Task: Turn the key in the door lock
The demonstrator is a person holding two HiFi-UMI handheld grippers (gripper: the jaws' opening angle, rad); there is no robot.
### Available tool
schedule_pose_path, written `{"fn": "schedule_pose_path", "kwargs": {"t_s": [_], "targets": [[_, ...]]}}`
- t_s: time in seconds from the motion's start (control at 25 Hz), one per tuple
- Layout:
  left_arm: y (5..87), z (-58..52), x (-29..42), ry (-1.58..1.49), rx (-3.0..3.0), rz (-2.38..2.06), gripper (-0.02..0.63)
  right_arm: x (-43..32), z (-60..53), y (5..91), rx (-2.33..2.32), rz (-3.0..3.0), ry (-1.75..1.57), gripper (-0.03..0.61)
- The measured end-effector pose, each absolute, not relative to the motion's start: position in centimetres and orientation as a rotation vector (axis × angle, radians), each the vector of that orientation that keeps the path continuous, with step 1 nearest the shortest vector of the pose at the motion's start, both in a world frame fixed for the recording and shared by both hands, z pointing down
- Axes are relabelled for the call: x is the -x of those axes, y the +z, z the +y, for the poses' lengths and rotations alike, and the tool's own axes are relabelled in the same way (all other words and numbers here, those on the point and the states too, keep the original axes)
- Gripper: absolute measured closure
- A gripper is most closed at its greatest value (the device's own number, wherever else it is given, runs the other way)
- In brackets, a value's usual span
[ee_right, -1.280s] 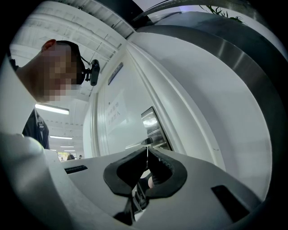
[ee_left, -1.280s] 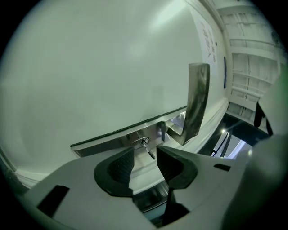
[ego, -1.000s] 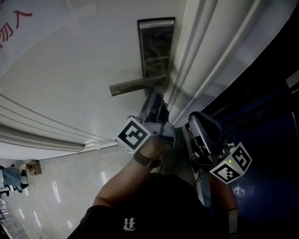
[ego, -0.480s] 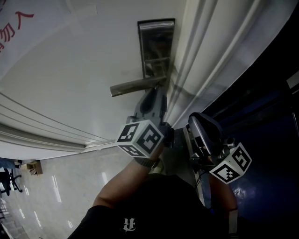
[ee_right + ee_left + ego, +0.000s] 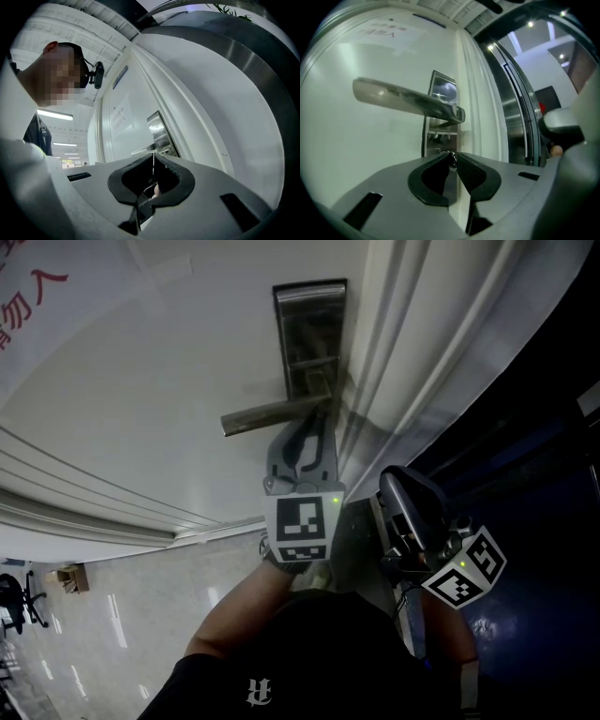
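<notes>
Head view: the left gripper (image 5: 317,418) meets the lock plate (image 5: 312,334) under the handle (image 5: 267,414), and the right gripper (image 5: 389,482) hangs aside.

Left gripper view: the jaws have just been closing and now pinch the key (image 5: 452,161). Gripping looks done, but the turn can't be judged.

Right gripper view: the jaws are pressed together, empty.

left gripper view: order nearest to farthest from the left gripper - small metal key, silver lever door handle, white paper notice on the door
1. Small metal key: between the jaws of the left gripper, which have just closed on it.
2. Silver lever door handle: just above, reaching left.
3. White paper notice: high on the door, upper left.
</notes>
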State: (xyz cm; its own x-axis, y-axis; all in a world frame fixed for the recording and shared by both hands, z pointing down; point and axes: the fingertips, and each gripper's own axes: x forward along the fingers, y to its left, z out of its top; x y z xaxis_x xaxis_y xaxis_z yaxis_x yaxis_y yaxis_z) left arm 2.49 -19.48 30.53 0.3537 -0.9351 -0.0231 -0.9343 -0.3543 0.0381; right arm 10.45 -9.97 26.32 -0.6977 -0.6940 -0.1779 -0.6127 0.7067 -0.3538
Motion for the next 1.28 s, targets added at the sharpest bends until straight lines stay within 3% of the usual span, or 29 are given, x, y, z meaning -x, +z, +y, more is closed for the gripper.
{"fn": "schedule_pose_path", "kwargs": {"t_s": [0.96, 1.28], "targets": [[31.3, -19.0, -4.1, 1.304, -2.971, -2.158, 0.589, -10.8, -10.1, 26.1, 1.024, 2.600, -0.385, 0.563], [31.5, -18.8, -4.3, 1.445, -3.049, -2.115, 0.588, -10.4, -10.2, 26.0, 1.023, 2.613, -0.382, 0.562]]}}
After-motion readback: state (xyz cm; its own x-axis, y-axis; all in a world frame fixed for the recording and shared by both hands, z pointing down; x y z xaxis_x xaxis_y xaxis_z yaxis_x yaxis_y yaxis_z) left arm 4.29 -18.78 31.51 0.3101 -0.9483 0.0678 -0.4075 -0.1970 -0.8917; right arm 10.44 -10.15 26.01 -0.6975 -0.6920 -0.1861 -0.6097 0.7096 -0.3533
